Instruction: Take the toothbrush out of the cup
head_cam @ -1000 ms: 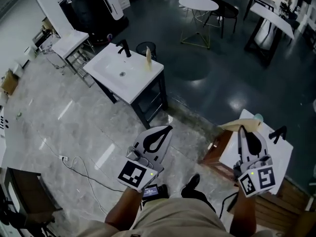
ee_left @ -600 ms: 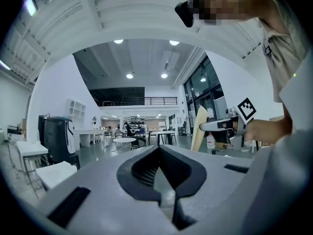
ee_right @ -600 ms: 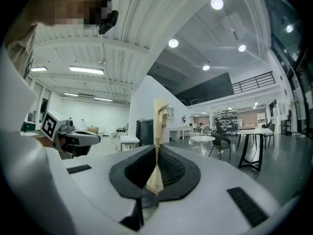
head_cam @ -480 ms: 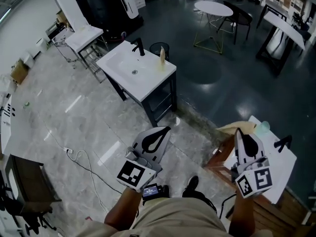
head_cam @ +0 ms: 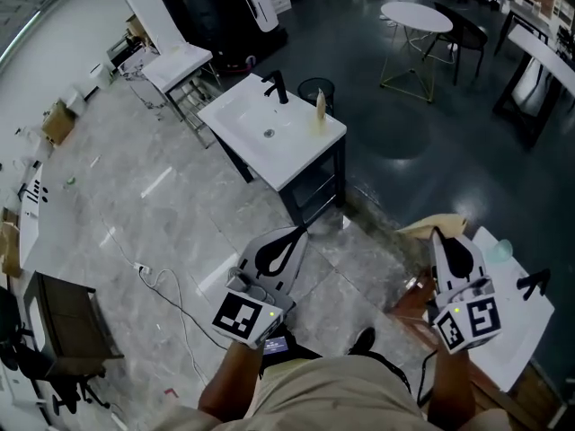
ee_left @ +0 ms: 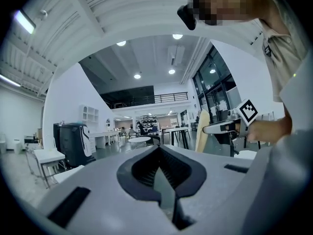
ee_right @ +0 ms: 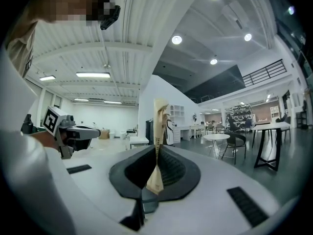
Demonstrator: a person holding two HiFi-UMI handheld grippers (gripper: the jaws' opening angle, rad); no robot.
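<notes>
Big open hall: glossy grey marble-look floor (head_cam: 117, 205) meets dark polished floor (head_cam: 431, 142), with a white sink vanity (head_cam: 256, 146) and its black faucet (head_cam: 277, 86) mid-room, a round white table (head_cam: 416, 16) further back and a white counter (head_cam: 521, 330) under the right side. Jaws of the left gripper (head_cam: 301, 232) are together with nothing between; the right gripper (head_cam: 437, 233) is clamped on an upright tan paper-wrapped strip (ee_right: 159, 126), can't tell if it's the toothbrush, and the pale green cup (head_cam: 500, 250) sits on the counter just right of it. Only writing is dark print on the strip, too small to read.
</notes>
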